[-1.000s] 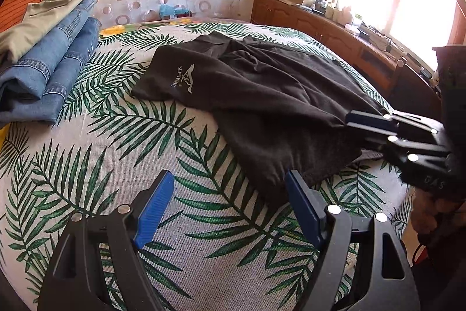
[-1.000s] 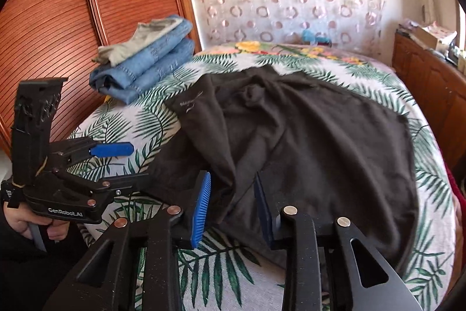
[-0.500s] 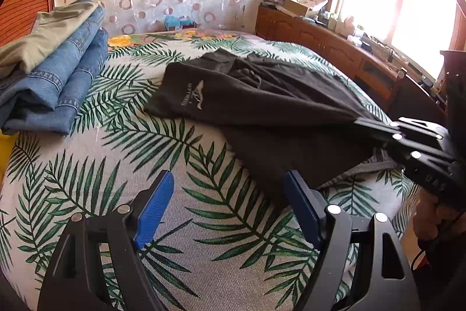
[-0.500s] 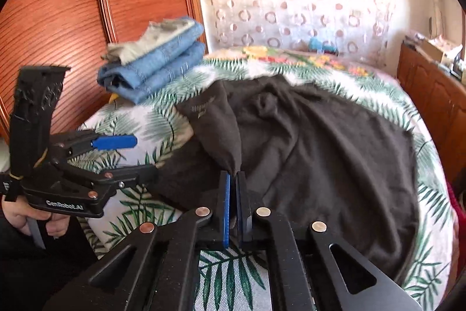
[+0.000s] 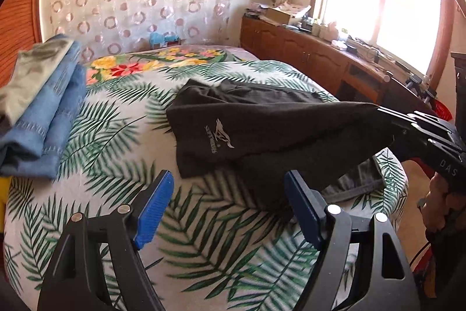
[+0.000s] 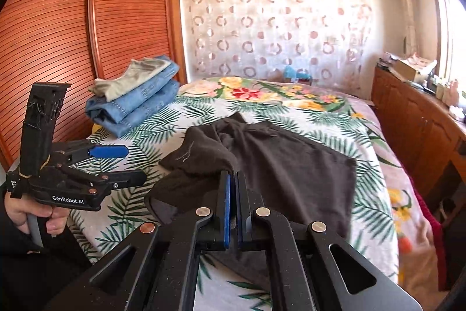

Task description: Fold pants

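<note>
Bed [image 6: 180,112], pants [image 6: 291,165] lengthwise — logo end headward

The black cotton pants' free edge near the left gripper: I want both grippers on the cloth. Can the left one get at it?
Probably yes. The left gripper is open over bare leaf-print bedspread, and the black cotton pants lie just beyond its fingertips, nothing between. The right gripper holds another part.

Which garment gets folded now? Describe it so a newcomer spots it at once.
Start at the bed with the palm-leaf cover. Against the wooden wardrobe sits a folded stack of blue jeans; skip it. The target is the dark pants spread mid-bed, unfolded, with a small pale logo, one edge pinched and lifted by the right gripper.
</note>
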